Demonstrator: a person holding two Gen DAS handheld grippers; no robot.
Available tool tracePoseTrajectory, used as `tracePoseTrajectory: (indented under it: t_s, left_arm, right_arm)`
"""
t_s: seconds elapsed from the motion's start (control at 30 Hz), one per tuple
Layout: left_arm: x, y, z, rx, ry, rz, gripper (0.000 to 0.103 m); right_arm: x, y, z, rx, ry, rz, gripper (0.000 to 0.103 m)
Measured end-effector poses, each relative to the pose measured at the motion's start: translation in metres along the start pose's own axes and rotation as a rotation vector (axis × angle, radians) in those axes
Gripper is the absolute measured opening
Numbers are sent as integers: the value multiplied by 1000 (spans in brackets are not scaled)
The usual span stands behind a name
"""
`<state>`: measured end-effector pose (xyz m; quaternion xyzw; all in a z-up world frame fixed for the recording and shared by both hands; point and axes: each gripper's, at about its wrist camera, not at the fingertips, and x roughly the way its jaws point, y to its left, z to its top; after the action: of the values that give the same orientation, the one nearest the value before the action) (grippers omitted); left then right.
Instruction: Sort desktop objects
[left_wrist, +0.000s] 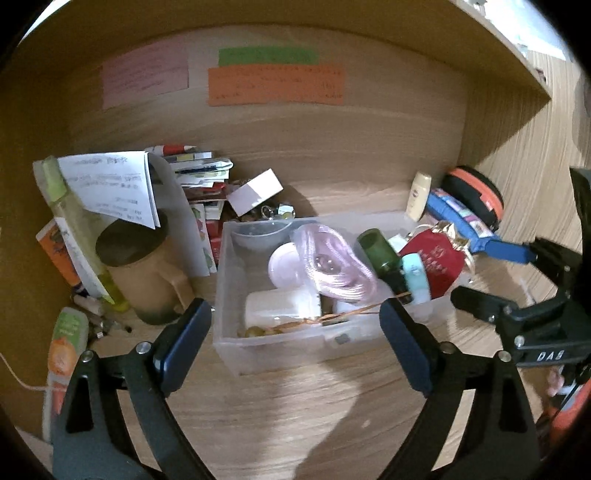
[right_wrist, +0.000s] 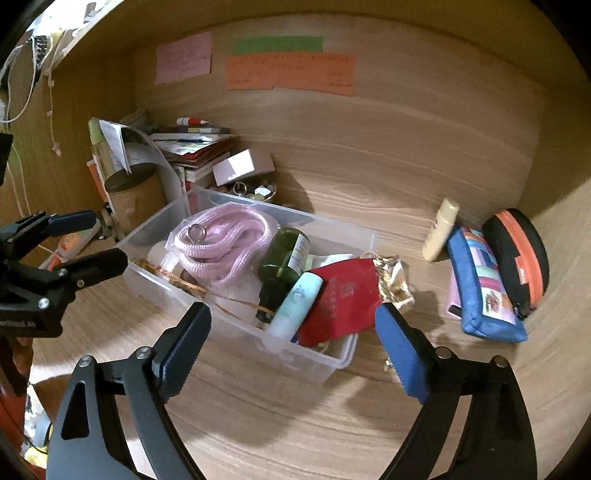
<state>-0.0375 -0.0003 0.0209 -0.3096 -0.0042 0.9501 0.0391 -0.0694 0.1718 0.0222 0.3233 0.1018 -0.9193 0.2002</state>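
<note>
Left gripper (left_wrist: 295, 339) and right gripper (right_wrist: 293, 339): jaws wide, empty, flanking the clear storage bin (right_wrist: 332, 354) collecting small items.

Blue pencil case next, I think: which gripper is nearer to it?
Right. The right gripper hangs open over the bin's end, the blue pencil case just to its right; the left gripper faces the bin's other end, farther off.
</note>
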Motion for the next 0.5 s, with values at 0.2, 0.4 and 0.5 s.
tracePoseTrajectory:
  t_s: [0.2, 0.4, 0.5]
  left_arm:
    - [-9, -11, -5, -6, -24, 43, 93]
    - [-12, -18, -14, -17, -14, 39, 93]
    - [-12, -22, -19, -8, -17, 62, 93]
  right_arm:
    - [-18, 2, -8, 21, -31, 13, 90]
    - [-32, 9, -18, 17, -71, 0, 99]
    - [-36, 10, -22, 23, -78, 8, 99]
